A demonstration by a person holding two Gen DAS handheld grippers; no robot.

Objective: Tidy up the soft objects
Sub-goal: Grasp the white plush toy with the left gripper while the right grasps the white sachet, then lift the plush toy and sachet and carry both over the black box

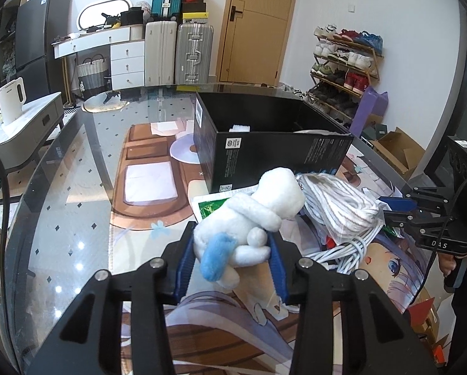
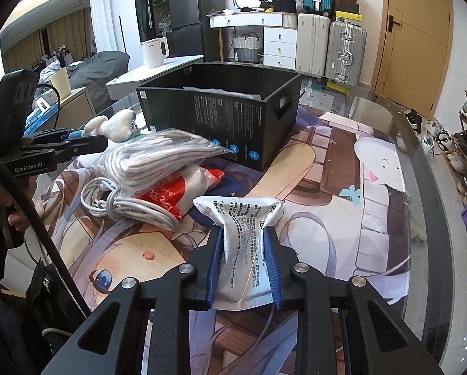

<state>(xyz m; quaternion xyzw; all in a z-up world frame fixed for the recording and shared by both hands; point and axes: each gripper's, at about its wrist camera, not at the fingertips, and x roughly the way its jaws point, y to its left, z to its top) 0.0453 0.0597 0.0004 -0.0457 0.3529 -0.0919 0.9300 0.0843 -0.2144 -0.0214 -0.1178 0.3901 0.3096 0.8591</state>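
Gripping on both sides now: the left claw (image 1: 233, 250) is clamped on a white plush toy (image 1: 249, 222) with a blue tail, and the right claw (image 2: 244, 262) is pinched tight on a silver printed pouch (image 2: 246, 243), its middle crumpled between the blue pads. Both pickups look done, so the carry comes next, I'd say: lift each clear of the pile and over the rim of the black box (image 1: 264, 143) just behind. A bagged striped cloth (image 2: 158, 156), a coiled white cable (image 2: 120, 203) and a red packet (image 2: 167, 197) wait on the glass-topped table (image 1: 77, 187) with its cartoon mat. Suitcases (image 1: 177, 53) and a shoe rack (image 1: 342, 72) line the far wall.
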